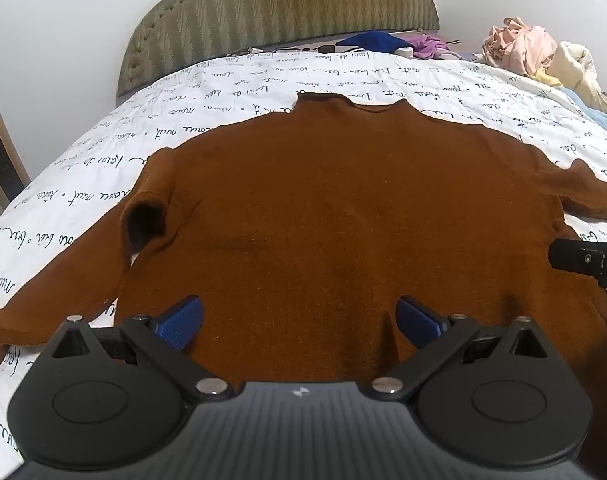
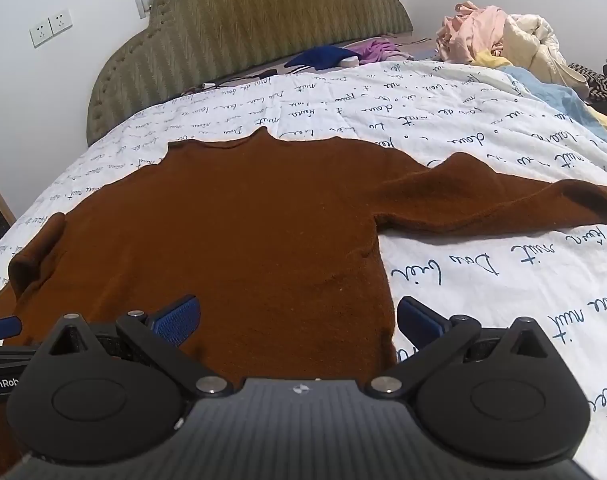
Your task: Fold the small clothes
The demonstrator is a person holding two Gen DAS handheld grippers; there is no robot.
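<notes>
Sweater (image 1: pixel 343 200), one only, rust-brown knit, lies spread flat on the bed cover (image 1: pixel 103 152), collar toward the headboard (image 1: pixel 279 8) and both sleeves out to the sides. I count two sets of tongs over its hem end. My left tongs (image 1: pixel 299 322) hover above the lower body of the garment, jaws wide, nothing between the two blue ribbed pads (image 1: pixel 179 322). My right tongs (image 2: pixel 297 322) hang over the sweater's right side edge, also spread wide and empty: one pad sits above the brown knit, the other above the bare cover just beside the seam. From the left view a black part of the right tool shows at the right edge; from the right view a blue pad of the left tool shows at the left edge.

The knit looks soft and matte, with a low rolled collar and a shallow crease across the chest. The cover is white quilted cloth printed with black handwriting. The headboard is one scalloped panel in olive chevron fabric, studded along its rim. One heap of pale pink and cream clothes (image 2: pixel 499 36) sits at the far corner, well apart from the sweater, with a dark blue garment (image 2: pixel 323 58) and a purple one (image 2: pixel 377 50) near the headboard. I see two wall sockets (image 2: pixel 49 28) side by side.
</notes>
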